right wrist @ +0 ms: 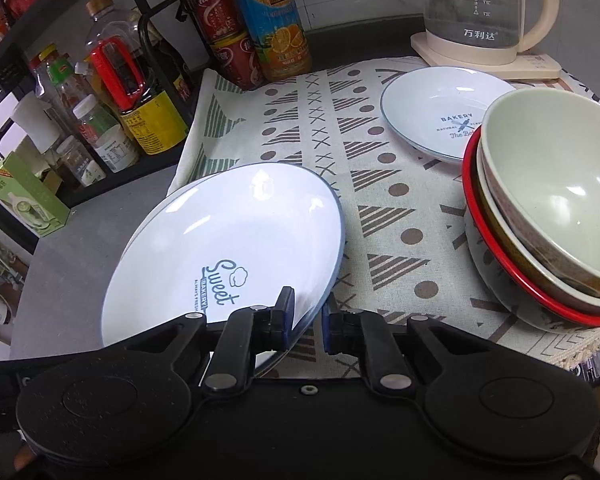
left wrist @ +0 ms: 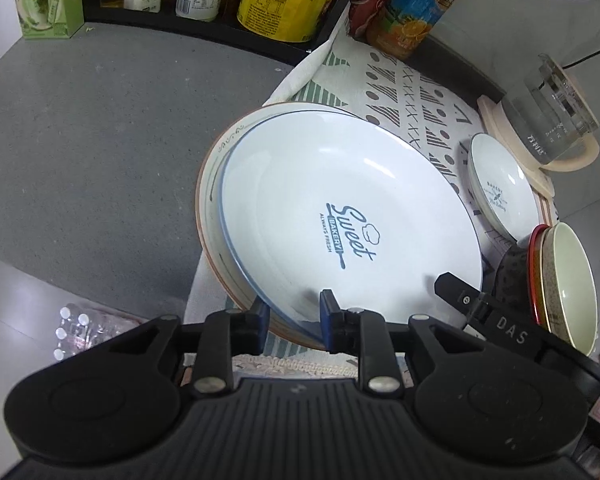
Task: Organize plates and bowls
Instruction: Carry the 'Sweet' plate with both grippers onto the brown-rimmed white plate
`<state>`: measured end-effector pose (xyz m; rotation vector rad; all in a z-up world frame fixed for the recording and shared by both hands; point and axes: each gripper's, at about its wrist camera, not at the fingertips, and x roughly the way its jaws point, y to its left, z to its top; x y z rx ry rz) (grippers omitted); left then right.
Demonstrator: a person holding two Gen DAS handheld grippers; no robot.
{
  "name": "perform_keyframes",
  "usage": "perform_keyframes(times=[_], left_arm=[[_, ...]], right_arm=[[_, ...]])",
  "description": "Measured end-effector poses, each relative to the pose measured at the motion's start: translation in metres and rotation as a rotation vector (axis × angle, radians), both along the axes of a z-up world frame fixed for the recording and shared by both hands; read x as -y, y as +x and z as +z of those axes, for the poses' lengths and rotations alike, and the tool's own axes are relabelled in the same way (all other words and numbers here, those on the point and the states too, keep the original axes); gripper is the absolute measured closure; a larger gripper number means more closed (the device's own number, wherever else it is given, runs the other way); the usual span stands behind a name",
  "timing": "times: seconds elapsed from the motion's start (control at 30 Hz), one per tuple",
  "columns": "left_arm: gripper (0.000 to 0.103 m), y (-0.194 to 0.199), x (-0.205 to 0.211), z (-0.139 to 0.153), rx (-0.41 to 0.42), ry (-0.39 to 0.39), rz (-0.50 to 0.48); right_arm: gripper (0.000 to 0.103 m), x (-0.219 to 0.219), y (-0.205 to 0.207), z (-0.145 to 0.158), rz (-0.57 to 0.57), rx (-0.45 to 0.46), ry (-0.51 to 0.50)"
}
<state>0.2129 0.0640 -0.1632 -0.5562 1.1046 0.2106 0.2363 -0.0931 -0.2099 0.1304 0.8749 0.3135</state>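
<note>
A white "Sweet Bakery" plate (left wrist: 340,208) with a blue rim lies on a larger brown-rimmed plate (left wrist: 212,184) on the patterned cloth (left wrist: 412,96). My left gripper (left wrist: 296,312) has its jaws around the near rims of both plates with a gap left. My right gripper (right wrist: 306,312) straddles the blue-rimmed plate's (right wrist: 228,240) right edge, jaws a little apart; its finger (left wrist: 456,292) shows in the left wrist view. A small Bakery saucer (right wrist: 440,112) lies behind. Nested bowls (right wrist: 548,216) stand at the right.
A glass kettle (right wrist: 480,8) on its base stands at the back right. Cans and a juice bottle (right wrist: 276,28) stand behind the cloth. A black rack of bottles and jars (right wrist: 112,92) and a green box (right wrist: 28,200) line the grey counter (left wrist: 92,140) at left.
</note>
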Motion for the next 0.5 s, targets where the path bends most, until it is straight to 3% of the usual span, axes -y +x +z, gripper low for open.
perform_keyframes(times=[0.5], left_arm=[[0.078,0.021,-0.045,-0.006,-0.046,0.079,0.043]], right_arm=[[0.091,-0.008,0.019,-0.005,-0.019,-0.019,-0.032]])
